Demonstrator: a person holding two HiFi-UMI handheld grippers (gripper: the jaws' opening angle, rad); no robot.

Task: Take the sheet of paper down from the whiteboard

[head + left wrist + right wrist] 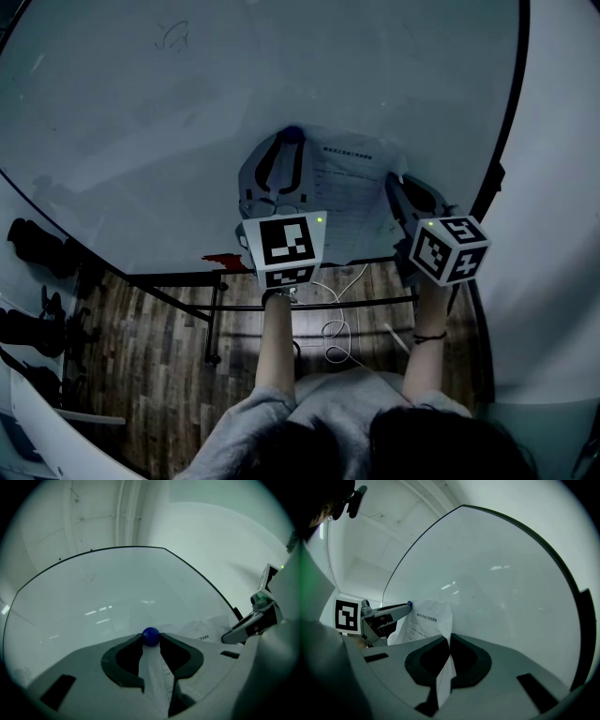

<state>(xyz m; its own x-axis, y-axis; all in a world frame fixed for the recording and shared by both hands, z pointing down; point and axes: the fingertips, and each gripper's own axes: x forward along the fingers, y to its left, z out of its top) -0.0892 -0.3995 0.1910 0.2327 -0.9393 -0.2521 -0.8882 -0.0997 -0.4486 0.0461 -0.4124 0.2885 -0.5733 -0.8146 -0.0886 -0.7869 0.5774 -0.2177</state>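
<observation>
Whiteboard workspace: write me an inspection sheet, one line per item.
Surface: whiteboard, upright on a dark frame, with a faint scribble near its top.
Job's things: sheet of paper against the board, creased; blue magnet at a top corner of it.
Clutter: red thing at the board's lower edge, too small to identify.
Grippers: left gripper shut on the blue magnet; right gripper shut on the sheet's edge.
Cables: white cable looped on the floor below the board.
Surroundings: wooden floor; dark things at the left, unclear.
</observation>
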